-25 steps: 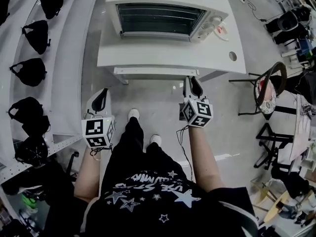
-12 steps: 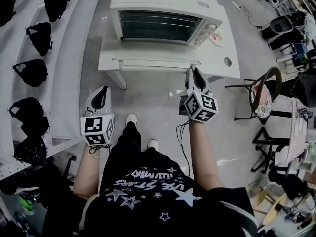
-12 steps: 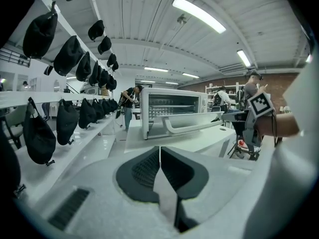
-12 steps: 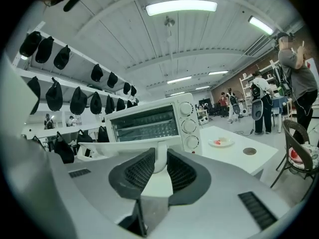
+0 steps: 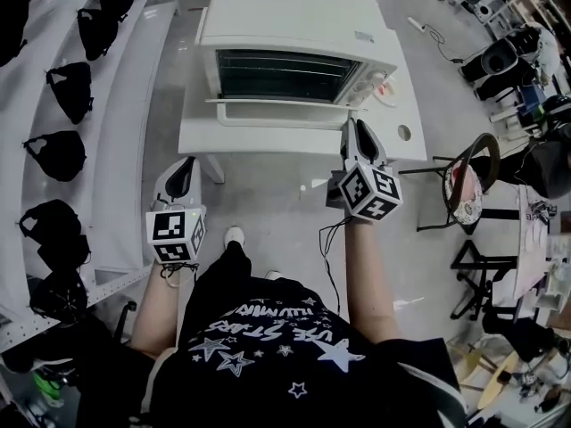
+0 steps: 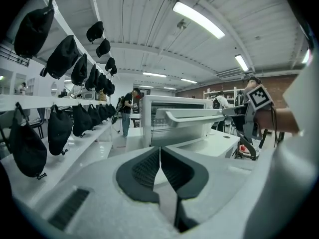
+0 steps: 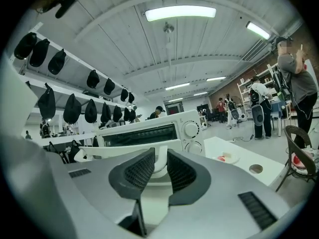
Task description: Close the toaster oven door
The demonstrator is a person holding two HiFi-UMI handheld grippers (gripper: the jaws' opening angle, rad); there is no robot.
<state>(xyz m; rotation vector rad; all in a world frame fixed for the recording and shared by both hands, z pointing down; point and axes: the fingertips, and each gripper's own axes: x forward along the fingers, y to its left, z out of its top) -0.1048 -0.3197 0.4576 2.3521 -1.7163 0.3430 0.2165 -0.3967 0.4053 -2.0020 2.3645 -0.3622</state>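
Observation:
A white toaster oven (image 5: 294, 12) stands on a white table (image 5: 393, 145). Its door is tilted partway up, with the long white handle (image 5: 277, 102) along its top edge. My right gripper (image 5: 359, 130) is shut on the right end of that handle; in the right gripper view the handle's bracket (image 7: 158, 159) sits between the dark pads (image 7: 139, 172). The oven's dials (image 7: 190, 129) show just behind. My left gripper (image 5: 181, 178) hangs low at the left over the floor, shut and empty. The left gripper view looks past its closed pads (image 6: 147, 169) to the raised handle (image 6: 194, 116).
White shelves with several black bags (image 5: 53, 141) run along the left. A small plate with a red thing (image 5: 386, 86) and a round hole (image 5: 403, 133) are on the table right of the oven. A chair (image 5: 473, 176) and stands crowd the right side. People stand in the background.
My right gripper has risen and moved toward the oven with the handle in it, swinging the door up from lying flat. The left gripper has barely moved.

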